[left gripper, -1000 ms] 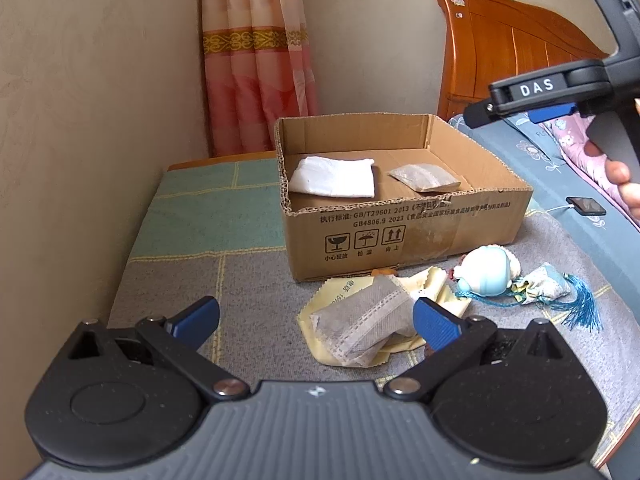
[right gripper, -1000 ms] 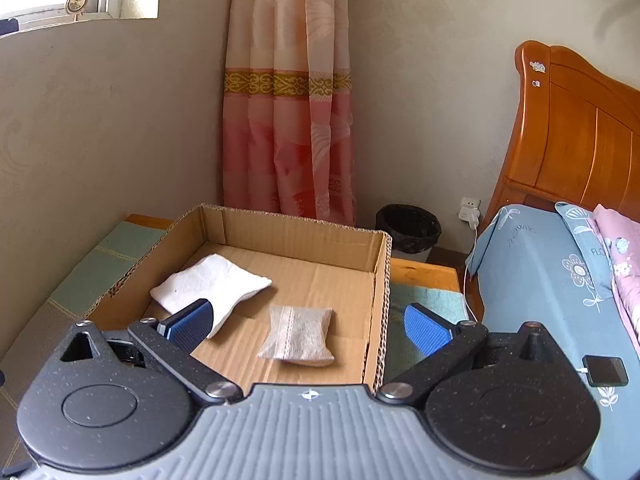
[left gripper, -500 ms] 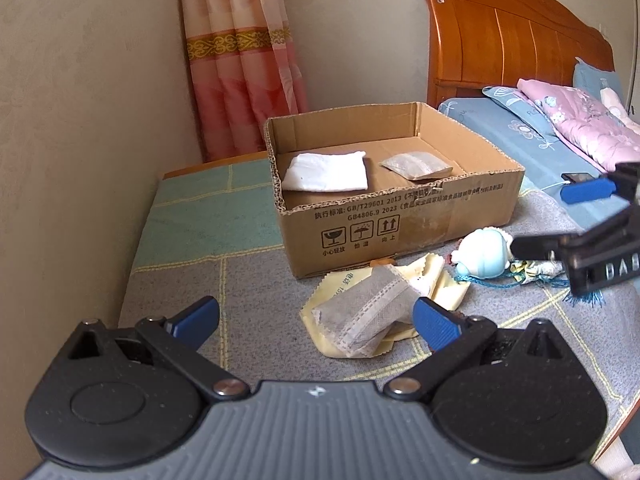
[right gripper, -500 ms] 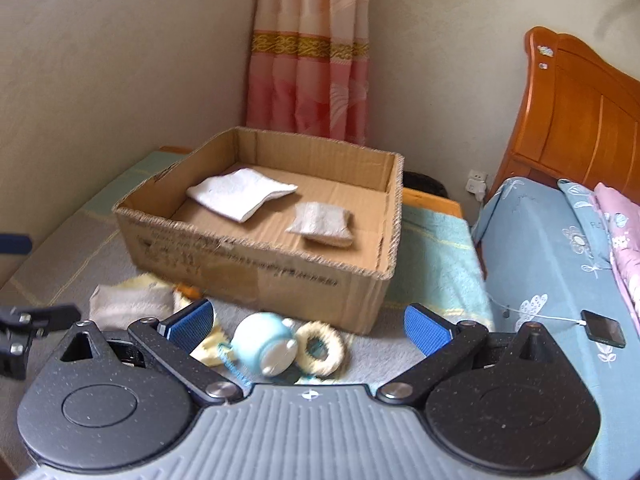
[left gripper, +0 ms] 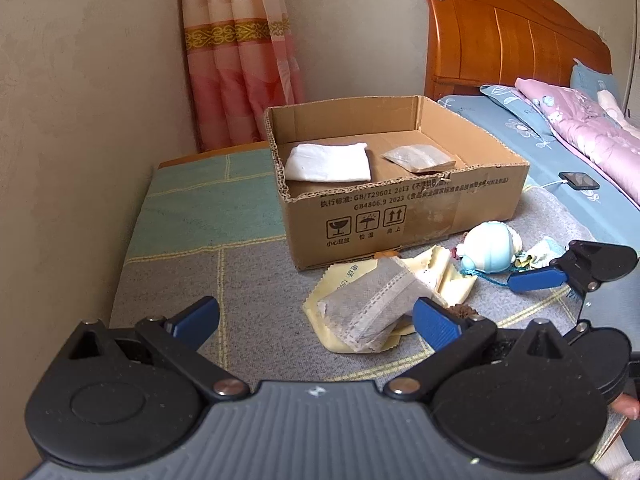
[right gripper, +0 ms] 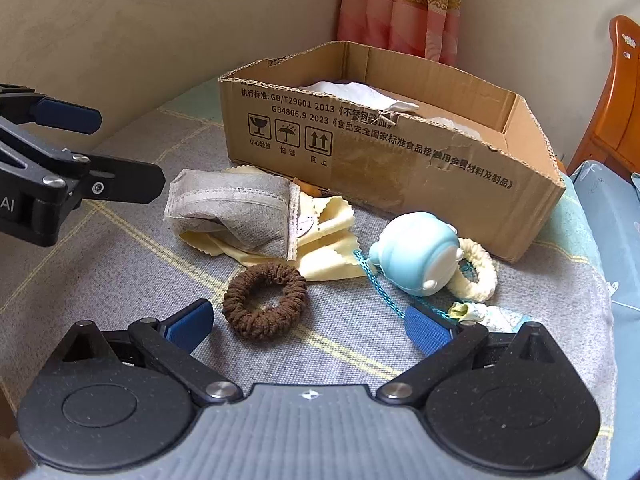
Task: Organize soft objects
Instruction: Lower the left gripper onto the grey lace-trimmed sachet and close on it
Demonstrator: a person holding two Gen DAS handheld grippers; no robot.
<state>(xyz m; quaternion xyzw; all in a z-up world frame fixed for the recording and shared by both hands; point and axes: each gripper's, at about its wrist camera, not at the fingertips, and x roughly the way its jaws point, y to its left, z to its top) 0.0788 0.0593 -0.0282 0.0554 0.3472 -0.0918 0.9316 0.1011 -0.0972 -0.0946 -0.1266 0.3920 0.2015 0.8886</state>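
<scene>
An open cardboard box (left gripper: 404, 212) (right gripper: 400, 152) holds a folded white cloth (left gripper: 328, 162) and a small grey pouch (left gripper: 416, 157). In front of it lie a grey fabric sachet (left gripper: 368, 304) (right gripper: 236, 208) on a yellow cloth (right gripper: 328, 256), a brown scrunchie (right gripper: 265, 305), a pale blue plush toy (left gripper: 490, 250) (right gripper: 416, 258), a cream scrunchie (right gripper: 480, 272) and a teal cord (right gripper: 376, 284). My left gripper (left gripper: 316, 320) is open, low before the sachet. My right gripper (right gripper: 308, 326) is open and empty, just in front of the brown scrunchie.
The things lie on a grey and green checked cover (left gripper: 192, 216). A wall (left gripper: 80, 120) runs along the left, a curtain (left gripper: 240, 52) hangs behind. A bed with wooden headboard (left gripper: 508, 48) and a phone (left gripper: 580, 180) is to the right.
My right gripper has come down from above the box to low over the cover, now facing the brown scrunchie. My left gripper stayed near the sachet and remains open.
</scene>
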